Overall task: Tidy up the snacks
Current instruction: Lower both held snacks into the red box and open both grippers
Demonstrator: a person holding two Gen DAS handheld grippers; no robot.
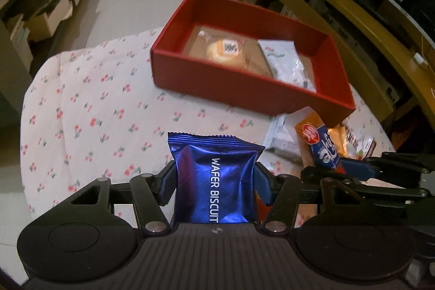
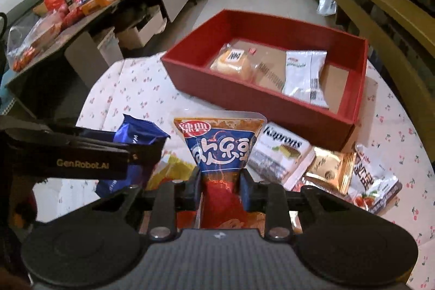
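Left gripper [image 1: 214,181] closed onto the blue wafer biscuit packet [image 1: 214,181], pads pinching its lower sides, packet standing upright between the jaws with the crimped top edge free above them. Right gripper [image 2: 219,188] closed much narrower, squeezing the orange-and-blue snack pouch [image 2: 220,143] at its red lower neck, the wide top flaring out past the fingertips. Risk one: glossy foil sliding out of either pinch, since both grips sit low on puffy, air-filled bags. Risk two: collision, with the two grippers close side by side and each one's packet showing at the edge of the other's view. Just beyond and right of the right fingertips, loose on the cherry-print tablecloth [image 1: 95,105]: a white wafer packet [image 2: 280,154], a gold packet [image 2: 330,170], a red-and-white packet [image 2: 372,186]; easily brushed off by a low sweep. Farther ahead, the red box [image 2: 244,97], open-topped, already containing a wrapped bun [image 2: 233,63] and a white packet [image 2: 305,72]. Risk three: a low carry catching the near wall and shoving the box, or a drop landing on the bun rather than the bare floor at the right end.
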